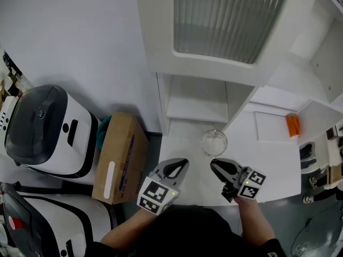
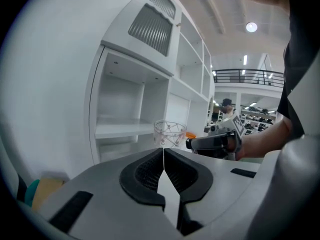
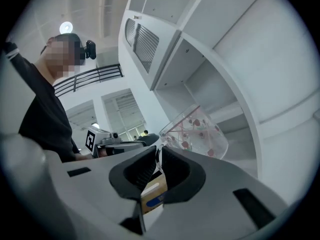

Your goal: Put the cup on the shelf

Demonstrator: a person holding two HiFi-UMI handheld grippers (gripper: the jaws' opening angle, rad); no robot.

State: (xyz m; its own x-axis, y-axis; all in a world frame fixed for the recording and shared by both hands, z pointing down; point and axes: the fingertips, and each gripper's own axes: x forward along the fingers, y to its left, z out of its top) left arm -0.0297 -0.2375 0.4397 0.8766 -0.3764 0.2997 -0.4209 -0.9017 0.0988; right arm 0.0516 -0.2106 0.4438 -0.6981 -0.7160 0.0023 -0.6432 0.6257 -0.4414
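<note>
A clear glass cup (image 1: 214,142) with small red marks hangs in front of the white shelf unit (image 1: 197,98). My right gripper (image 1: 215,166) is shut on its rim. In the right gripper view the cup (image 3: 197,134) tilts away from the jaws of that gripper (image 3: 159,155), with the thin wall pinched between the pads. My left gripper (image 1: 181,165) is beside it on the left, shut with nothing in it. The left gripper view shows its jaws (image 2: 164,151) pressed together, the cup (image 2: 170,133) beyond them, and the right gripper (image 2: 193,144) at the cup's right side.
The shelf unit has an open lower bay (image 1: 197,95) and a ribbed door (image 1: 225,20) above. A white table (image 1: 273,165) lies below the grippers. A cardboard box (image 1: 120,157) and white-and-black machines (image 1: 45,130) stand at the left. An orange object (image 1: 292,125) sits at the right.
</note>
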